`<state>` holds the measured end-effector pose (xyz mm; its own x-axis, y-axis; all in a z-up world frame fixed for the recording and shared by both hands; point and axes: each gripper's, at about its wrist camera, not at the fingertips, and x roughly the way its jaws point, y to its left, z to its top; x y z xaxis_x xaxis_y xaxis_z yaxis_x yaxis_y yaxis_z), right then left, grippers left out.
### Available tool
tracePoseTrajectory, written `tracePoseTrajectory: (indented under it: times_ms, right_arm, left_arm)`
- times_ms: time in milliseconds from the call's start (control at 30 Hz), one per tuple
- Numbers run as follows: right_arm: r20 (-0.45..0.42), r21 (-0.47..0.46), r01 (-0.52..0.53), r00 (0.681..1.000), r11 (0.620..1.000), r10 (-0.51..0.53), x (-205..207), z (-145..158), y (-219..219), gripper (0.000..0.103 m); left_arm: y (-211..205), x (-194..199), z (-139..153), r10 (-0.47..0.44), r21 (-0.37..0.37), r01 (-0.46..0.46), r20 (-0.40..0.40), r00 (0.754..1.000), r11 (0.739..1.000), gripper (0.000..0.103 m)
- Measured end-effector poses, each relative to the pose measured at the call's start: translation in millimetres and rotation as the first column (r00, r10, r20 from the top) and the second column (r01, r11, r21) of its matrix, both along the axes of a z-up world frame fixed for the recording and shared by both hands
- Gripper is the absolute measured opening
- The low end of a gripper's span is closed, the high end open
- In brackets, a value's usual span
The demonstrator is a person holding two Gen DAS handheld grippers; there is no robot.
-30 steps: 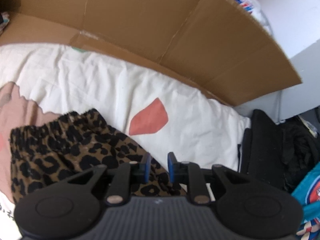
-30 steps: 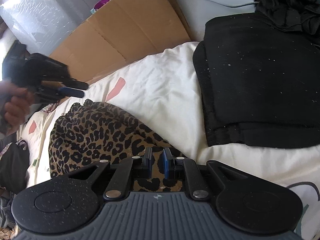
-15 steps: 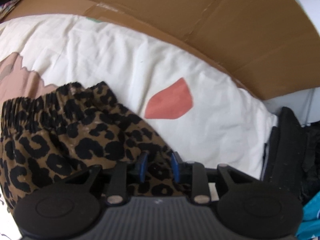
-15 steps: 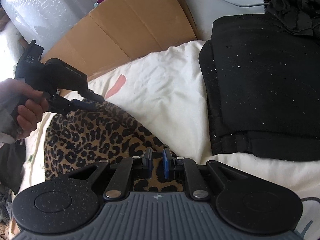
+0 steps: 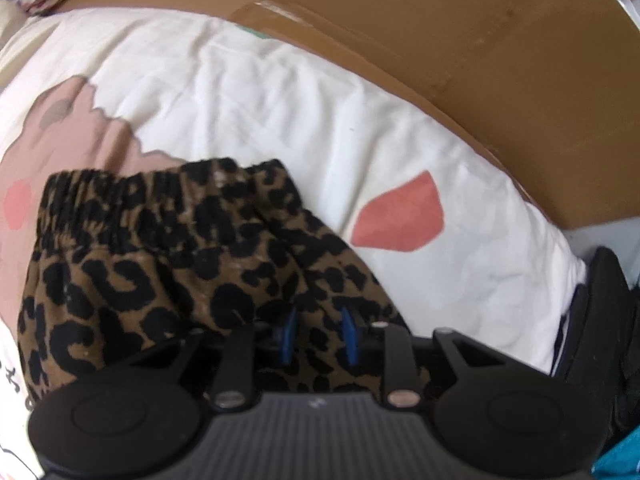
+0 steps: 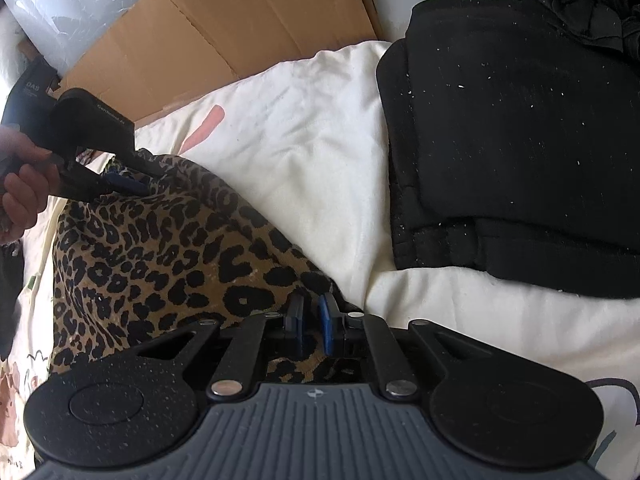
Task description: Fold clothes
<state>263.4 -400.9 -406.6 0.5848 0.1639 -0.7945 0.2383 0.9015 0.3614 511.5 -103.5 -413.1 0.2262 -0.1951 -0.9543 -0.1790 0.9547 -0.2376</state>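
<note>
The leopard-print fabric garment [image 5: 168, 264] with its gathered elastic waistband lies rumpled on my white quilted bedcover [image 5: 280, 120]. My left gripper [image 5: 318, 334] points steeply down onto it, blue pads narrowly apart and just closing, cloth between them. My right gripper [image 6: 311, 326] presses near the garment's other edge, jaws nearly together around a fold; whether it is clamped I cannot tell. A folded black garment [image 6: 520, 140] lies beside, flattened brown cardboard [image 5: 480, 60] behind.
</note>
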Motion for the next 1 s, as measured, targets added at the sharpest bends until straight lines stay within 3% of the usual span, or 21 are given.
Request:
tracePoseTrajectory:
  times_ms: [67, 167, 233, 400, 533, 600, 833, 1000]
  right_arm:
    - [0.000, 0.001, -0.001, 1.000, 1.000, 0.001, 0, -1, 0, 0.014]
    - [0.000, -0.001, -0.005, 1.000, 1.000, 0.005, 1, -1, 0, 0.014]
    - [-0.001, -0.002, -0.009, 1.000, 1.000, 0.009, 2, -1, 0, 0.014]
    - [0.001, 0.004, -0.012, 1.000, 1.000, 0.012, 1, -1, -1, 0.014]
    - [0.000, 0.003, -0.011, 1.000, 1.000, 0.011, 1, -2, -1, 0.014]
    - [0.001, 0.004, -0.012, 1.000, 1.000, 0.012, 1, -2, -1, 0.014]
    - [0.003, 0.004, -0.013, 1.000, 1.000, 0.013, 0, -3, -2, 0.014]
    - [0.004, 0.003, -0.019, 1.000, 1.000, 0.019, 0, -2, -2, 0.014]
  left_arm:
    - [10, 0, 2, 0.077, 0.002, -0.077, 0.034, 0.996, 0.997, 0.018]
    - [23, 3, -5, 0.168, -0.042, -0.167, 0.019, 0.986, 0.985, 0.013]
    - [26, 4, -7, 0.181, -0.046, -0.180, 0.023, 0.983, 0.983, 0.009]
    - [24, 8, -4, 0.151, -0.041, -0.149, 0.037, 0.988, 0.988, 0.011]
    - [18, 14, 1, 0.116, -0.059, -0.114, 0.031, 0.993, 0.992, 0.039]
    - [13, 19, 4, 0.092, -0.046, -0.091, 0.021, 0.996, 0.995, 0.044]
    - [11, 18, -1, 0.147, -0.018, -0.147, -0.020, 0.989, 0.989, 0.034]
    - [11, 14, -7, 0.127, 0.007, -0.127, -0.008, 0.992, 0.992, 0.015]
